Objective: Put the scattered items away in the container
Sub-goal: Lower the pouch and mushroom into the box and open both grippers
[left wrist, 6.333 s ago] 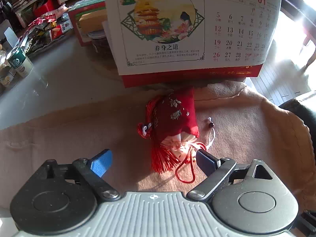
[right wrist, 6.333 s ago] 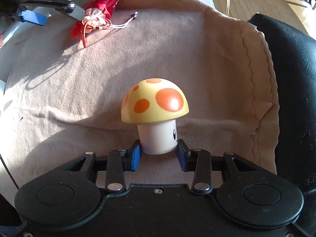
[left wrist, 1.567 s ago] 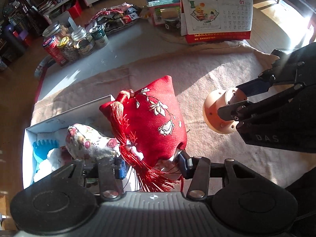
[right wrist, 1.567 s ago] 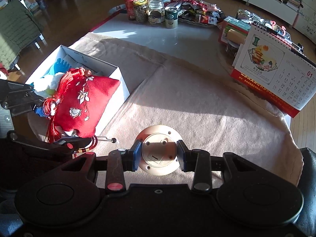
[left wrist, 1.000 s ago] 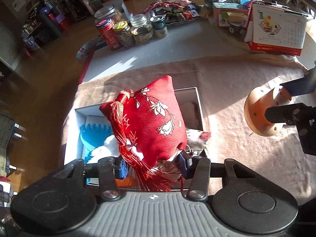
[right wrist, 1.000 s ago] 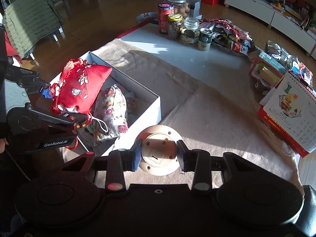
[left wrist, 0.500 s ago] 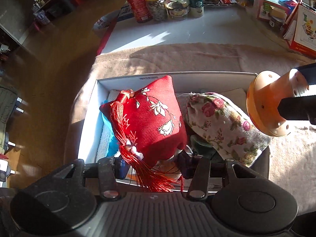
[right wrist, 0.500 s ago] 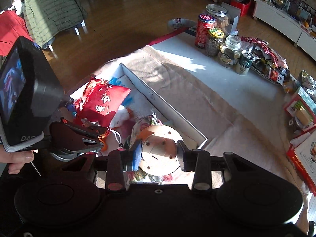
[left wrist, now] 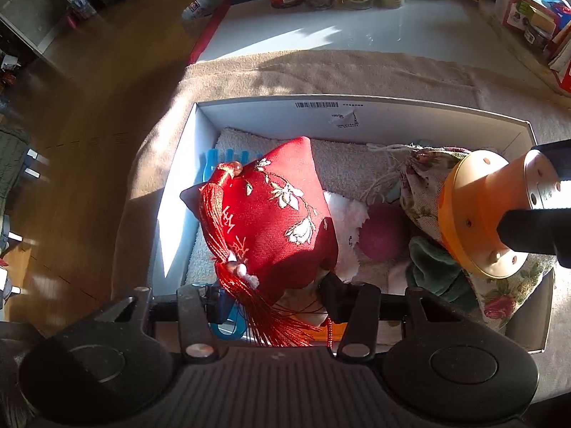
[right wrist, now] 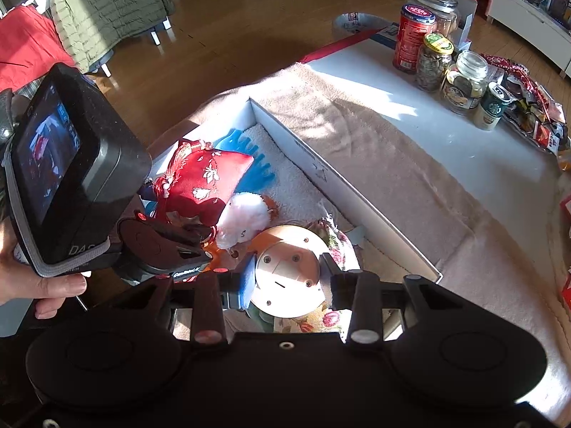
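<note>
Left wrist view: left gripper (left wrist: 274,294) clamps the red pouch (left wrist: 267,214) over the white box (left wrist: 357,116); right gripper (right wrist: 287,280) clamps the mushroom toy (right wrist: 287,278) at its right end. Dropped there, the toy may roll off the floral bag (left wrist: 499,292). Inside: blue comb (right wrist: 249,164), white plush (right wrist: 246,223).

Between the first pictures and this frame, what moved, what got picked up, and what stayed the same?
Both items left the beige cloth: the left hand-held gripper took hold of the red pouch, the right hand-held gripper carried its mushroom toy, and both now hang over the white box. Neither has been let go. The floral pouch stays in the box.
</note>
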Action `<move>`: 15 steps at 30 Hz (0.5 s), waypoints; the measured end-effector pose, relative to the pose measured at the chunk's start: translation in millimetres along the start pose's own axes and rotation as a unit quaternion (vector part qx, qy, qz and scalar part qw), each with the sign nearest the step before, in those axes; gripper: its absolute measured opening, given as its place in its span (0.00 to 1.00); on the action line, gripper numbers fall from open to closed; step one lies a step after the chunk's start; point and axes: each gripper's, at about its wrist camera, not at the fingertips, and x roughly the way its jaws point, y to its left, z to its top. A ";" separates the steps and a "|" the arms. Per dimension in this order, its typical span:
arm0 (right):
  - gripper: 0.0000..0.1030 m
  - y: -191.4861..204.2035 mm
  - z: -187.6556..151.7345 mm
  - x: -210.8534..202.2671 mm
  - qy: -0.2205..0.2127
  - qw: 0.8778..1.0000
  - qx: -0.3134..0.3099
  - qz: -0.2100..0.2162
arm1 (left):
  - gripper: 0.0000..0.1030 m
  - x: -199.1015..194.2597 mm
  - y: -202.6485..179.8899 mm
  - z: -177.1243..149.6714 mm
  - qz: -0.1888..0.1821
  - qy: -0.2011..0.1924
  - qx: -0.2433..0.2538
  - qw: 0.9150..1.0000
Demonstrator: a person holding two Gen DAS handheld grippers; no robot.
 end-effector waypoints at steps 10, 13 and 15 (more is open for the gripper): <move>0.39 4.6 4.5 8.2 0.005 1.000 0.009 0.009 | 0.49 2.1 -2.5 4.7 -0.003 -0.001 0.004 1.000; 0.39 8.0 5.3 8.8 0.004 1.000 0.010 0.012 | 0.50 2.6 -1.9 6.1 -0.002 -0.005 0.004 1.000; 0.39 9.7 5.9 9.2 0.005 1.000 0.010 0.017 | 0.53 2.3 -0.2 7.2 -0.003 -0.009 -0.001 1.000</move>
